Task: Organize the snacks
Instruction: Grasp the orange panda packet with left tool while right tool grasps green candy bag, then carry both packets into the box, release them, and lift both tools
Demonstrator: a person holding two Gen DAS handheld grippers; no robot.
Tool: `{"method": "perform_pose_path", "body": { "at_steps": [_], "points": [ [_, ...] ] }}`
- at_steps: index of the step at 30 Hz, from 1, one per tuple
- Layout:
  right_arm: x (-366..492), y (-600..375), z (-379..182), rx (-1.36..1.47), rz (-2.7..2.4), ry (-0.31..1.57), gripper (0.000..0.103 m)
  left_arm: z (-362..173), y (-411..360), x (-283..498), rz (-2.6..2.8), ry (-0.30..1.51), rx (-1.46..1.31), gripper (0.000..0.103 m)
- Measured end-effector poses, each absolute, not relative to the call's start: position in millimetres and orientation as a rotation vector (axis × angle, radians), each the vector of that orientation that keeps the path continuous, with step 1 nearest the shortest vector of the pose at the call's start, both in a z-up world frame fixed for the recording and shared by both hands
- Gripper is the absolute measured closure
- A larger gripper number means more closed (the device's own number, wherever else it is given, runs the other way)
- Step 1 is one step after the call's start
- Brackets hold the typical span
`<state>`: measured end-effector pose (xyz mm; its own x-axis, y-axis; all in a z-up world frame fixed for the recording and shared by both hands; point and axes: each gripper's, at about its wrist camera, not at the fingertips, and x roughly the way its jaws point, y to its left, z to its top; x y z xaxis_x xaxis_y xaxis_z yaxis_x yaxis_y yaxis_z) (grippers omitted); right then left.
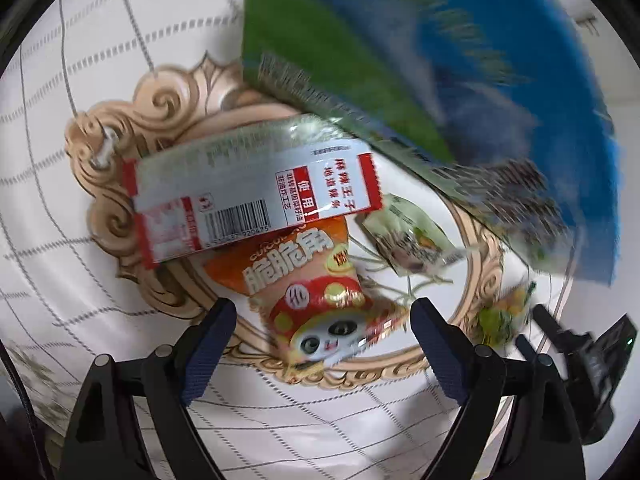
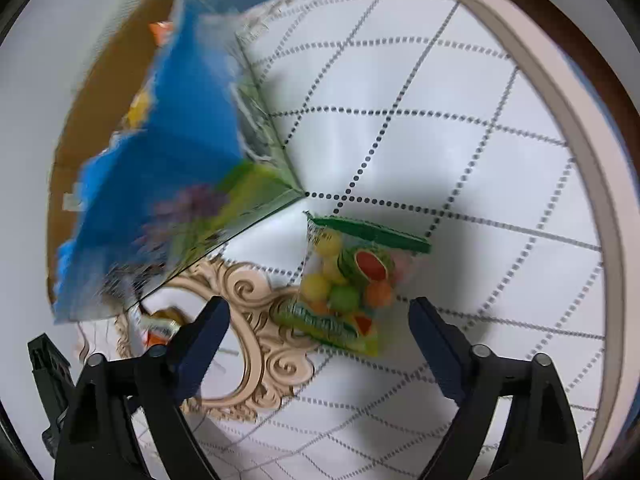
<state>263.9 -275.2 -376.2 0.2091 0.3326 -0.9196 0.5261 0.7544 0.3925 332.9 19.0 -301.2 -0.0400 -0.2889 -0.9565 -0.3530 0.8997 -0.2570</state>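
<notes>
My left gripper (image 1: 324,312) hangs open and points down over an orange snack packet (image 1: 304,276) with a cartoon face; its pads stand clear of the packet on both sides. A white and red packet (image 1: 256,196) lies across the orange one's far end. A small green packet (image 1: 412,240) lies to the right. A clear bag of fruit candies (image 2: 344,284) with a green top lies on the cloth just ahead of my right gripper (image 2: 320,306), which is open with nothing pressed between its fingers. The same bag (image 1: 504,312) shows blurred in the left wrist view.
A blue and green printed box (image 1: 440,80) stands just behind the snacks, its brown inside (image 2: 112,80) holding some packets. The white checked tablecloth (image 2: 400,140) has a beige ornate frame pattern (image 1: 132,128). The round table's rim (image 2: 580,120) curves at the right.
</notes>
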Motion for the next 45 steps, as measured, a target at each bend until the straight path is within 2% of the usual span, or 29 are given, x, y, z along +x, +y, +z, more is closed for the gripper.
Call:
{"method": "perform_pose_path", "body": {
  "at_steps": [1, 3, 4, 5, 6, 16, 20, 23, 31, 34, 40, 45],
  "points": [
    [268, -273, -380, 0.749, -0.168, 1.405, 0.021, -305, 19, 334, 0.067, 1.634, -0.516, 0.014],
    [274, -266, -386, 0.686, -0.175, 1.417, 0.039, -306, 18, 334, 0.089, 1.616, -0.499, 0.017],
    [275, -262, -388, 0.660, -0.168, 1.427, 0.045, -306, 17, 333, 0.093, 1.603, -0.478, 0.031],
    [275, -259, -390, 0.642, -0.152, 1.436, 0.047, -308, 15, 333, 0.091, 1.602, -0.447, 0.040],
    [275, -254, -390, 0.608, -0.139, 1.445, 0.047, -310, 14, 333, 0.079, 1.606, -0.422, 0.053],
    [231, -189, -398, 0.312, 0.045, 1.582, 0.048, -308, -31, 265, -0.033, 1.588, -0.013, 0.054],
    [216, -171, -403, 0.259, 0.060, 1.601, 0.047, -323, -41, 256, -0.032, 1.613, 0.016, 0.054],
    [212, -165, -407, 0.265, 0.046, 1.610, 0.043, -337, -42, 255, -0.018, 1.629, 0.005, 0.054],
    [199, -158, -426, 0.255, 0.017, 1.629, 0.042, -342, -42, 243, -0.017, 1.612, 0.004, 0.054],
    [199, -158, -425, 0.247, 0.011, 1.600, 0.048, -342, -46, 252, -0.020, 1.600, 0.009, 0.059],
    [208, -159, -385, 0.314, 0.064, 1.538, 0.049, -296, -51, 257, -0.093, 1.542, -0.001, 0.061],
    [224, -162, -315, 0.366, 0.141, 1.417, 0.049, -214, -57, 277, -0.186, 1.405, -0.035, 0.061]
  ]
}}
